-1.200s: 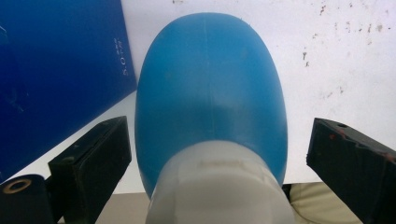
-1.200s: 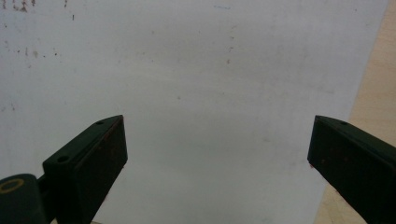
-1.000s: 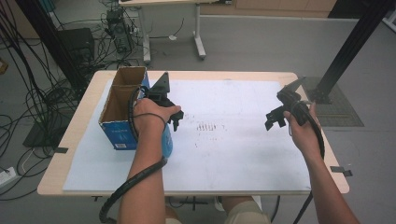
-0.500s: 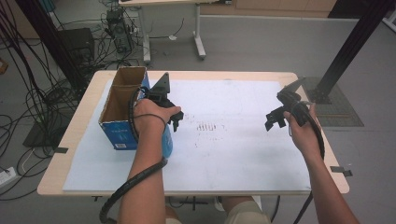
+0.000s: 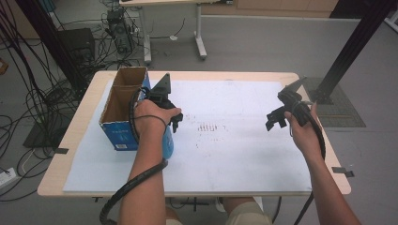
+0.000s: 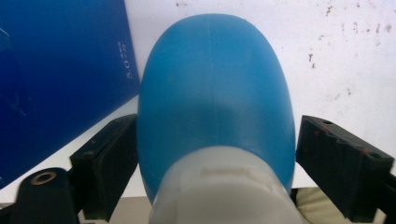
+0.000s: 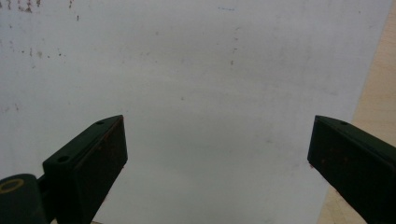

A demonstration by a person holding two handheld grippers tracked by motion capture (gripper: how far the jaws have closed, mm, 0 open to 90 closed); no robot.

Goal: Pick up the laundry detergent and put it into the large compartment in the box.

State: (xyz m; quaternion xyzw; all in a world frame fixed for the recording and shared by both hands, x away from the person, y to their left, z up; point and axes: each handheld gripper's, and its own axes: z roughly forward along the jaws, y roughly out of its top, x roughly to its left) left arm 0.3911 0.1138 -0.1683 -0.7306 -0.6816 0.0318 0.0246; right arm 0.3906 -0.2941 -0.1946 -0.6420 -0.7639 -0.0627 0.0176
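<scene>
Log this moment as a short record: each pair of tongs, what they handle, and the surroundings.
left tongs: jaws have just been closing around the rounded blue plastic bottle with a white neck; a firm grip cannot be told
bottle place: on the table, right beside the open blue cardboard box
right tongs: jaws wide open, nothing between them, above the white sheet
surface: white sheet with small reddish specks, on a light wooden table
</scene>
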